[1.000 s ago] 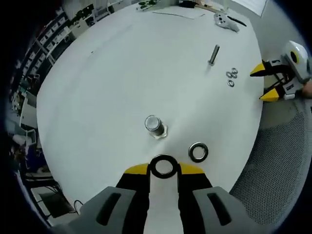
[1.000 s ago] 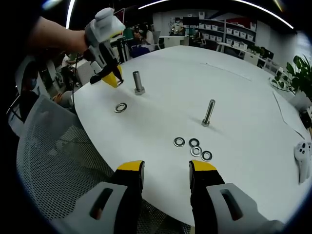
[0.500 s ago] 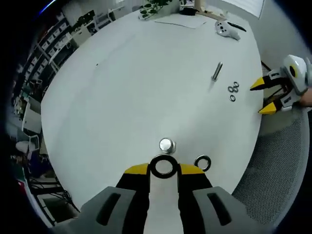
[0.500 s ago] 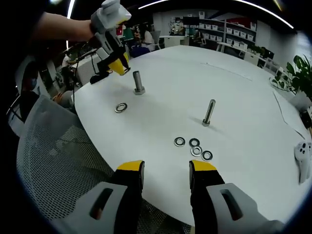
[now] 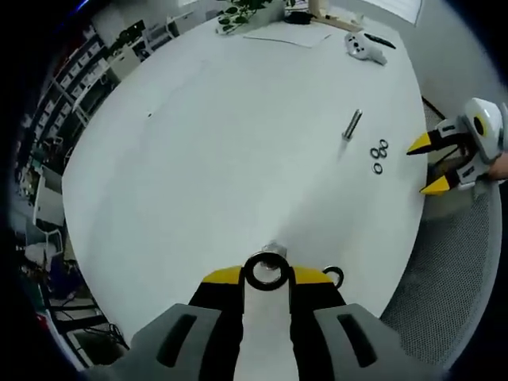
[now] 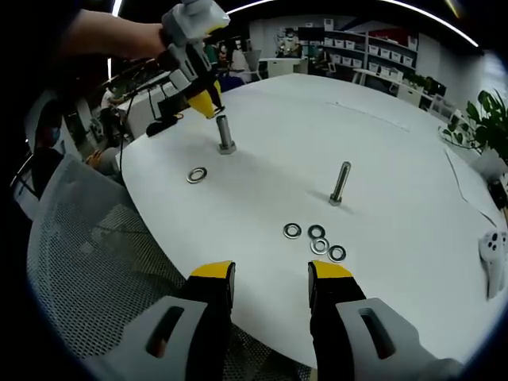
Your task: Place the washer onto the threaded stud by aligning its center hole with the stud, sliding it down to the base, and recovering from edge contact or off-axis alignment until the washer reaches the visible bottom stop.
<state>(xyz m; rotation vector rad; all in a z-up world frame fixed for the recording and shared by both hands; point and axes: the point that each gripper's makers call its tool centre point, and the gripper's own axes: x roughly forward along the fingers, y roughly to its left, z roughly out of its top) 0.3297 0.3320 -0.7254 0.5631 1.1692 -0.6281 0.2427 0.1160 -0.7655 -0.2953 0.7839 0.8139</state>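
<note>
My left gripper [image 5: 267, 275] is shut on a large dark washer [image 5: 248, 273], which it holds flat between its yellow tips. Just beyond the washer's far rim shows the top of the thick threaded stud [image 5: 275, 251]. In the right gripper view the left gripper [image 6: 208, 103] hangs right above that upright stud [image 6: 225, 135]; whether the washer touches it I cannot tell. A second large washer [image 6: 196, 175] lies flat on the white table [image 6: 397, 159] near the stud. My right gripper [image 6: 270, 274] stands open over the table's near edge, nothing between its fingers.
A slim bolt [image 6: 340, 184] stands mid-table with several small washers [image 6: 315, 240] in front of it. A grey mesh chair [image 6: 87, 262] sits below the table edge. A white controller [image 5: 361, 46] and papers lie at the far side.
My left gripper has carried the washer up and over the stud, which now sits right at the washer's far rim. The right gripper has stayed put.
</note>
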